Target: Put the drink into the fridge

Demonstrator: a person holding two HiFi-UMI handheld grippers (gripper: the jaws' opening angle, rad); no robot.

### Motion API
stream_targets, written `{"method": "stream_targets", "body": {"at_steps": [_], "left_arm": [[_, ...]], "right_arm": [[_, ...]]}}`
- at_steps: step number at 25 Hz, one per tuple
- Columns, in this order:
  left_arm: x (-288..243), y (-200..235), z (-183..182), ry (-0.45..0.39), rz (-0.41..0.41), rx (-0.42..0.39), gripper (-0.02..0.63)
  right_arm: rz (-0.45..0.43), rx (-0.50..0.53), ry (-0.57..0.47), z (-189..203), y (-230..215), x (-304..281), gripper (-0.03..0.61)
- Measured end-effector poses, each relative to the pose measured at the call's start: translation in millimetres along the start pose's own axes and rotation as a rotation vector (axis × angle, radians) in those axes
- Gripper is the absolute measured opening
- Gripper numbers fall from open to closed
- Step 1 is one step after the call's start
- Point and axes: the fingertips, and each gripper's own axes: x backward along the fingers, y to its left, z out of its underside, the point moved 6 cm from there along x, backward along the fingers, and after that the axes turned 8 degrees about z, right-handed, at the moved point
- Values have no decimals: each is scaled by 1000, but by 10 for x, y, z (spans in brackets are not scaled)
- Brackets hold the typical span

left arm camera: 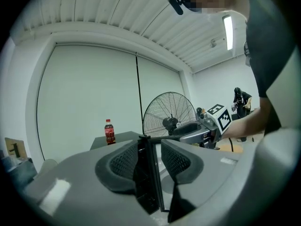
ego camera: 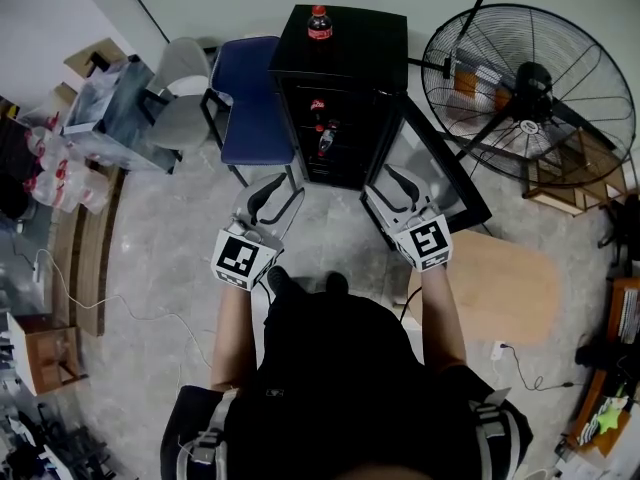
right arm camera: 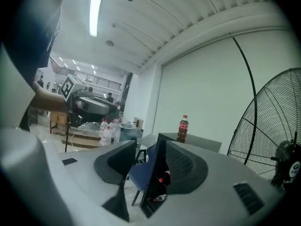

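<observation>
A black mini fridge point(ego camera: 345, 78) stands ahead with its glass door point(ego camera: 445, 173) swung open to the right. A cola bottle point(ego camera: 319, 23) stands upright on the fridge top. More bottles point(ego camera: 322, 140) sit on the shelves inside. My left gripper point(ego camera: 268, 200) and right gripper point(ego camera: 400, 190) hover side by side in front of the fridge. Both are open with nothing between the jaws. In the left gripper view the cola bottle point(left arm camera: 109, 132) shows beyond the left gripper point(left arm camera: 151, 159). In the right gripper view the cola bottle point(right arm camera: 183, 128) stands on the fridge, past the right gripper point(right arm camera: 150, 166).
A blue chair point(ego camera: 250, 93) and a grey chair point(ego camera: 180, 98) stand left of the fridge. A large floor fan point(ego camera: 525, 93) is at the right. A wooden board point(ego camera: 510, 288) lies at the right, near my right arm. Boxes and packs of water bottles point(ego camera: 60, 178) line the left side.
</observation>
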Motion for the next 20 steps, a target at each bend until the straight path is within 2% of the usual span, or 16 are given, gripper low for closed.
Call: {"method": "stream_targets", "body": {"at_steps": [3,8,12,20], "left_arm": [[-23,-8,-13,-5,7,1,180],[-40,-48,-15,3,12,-1,225],[-34,-87,-32,1,2,2,250],[8,-27,13,26,-12,8,252]], "right_arm": [[-10,-7,-11,1,-4,9,251],[-20,-7,-25,-14,2,46,295],[-23,0,-22,-14,1,81,305],[-18,-6,-30,-10,-31,-15,298]]}}
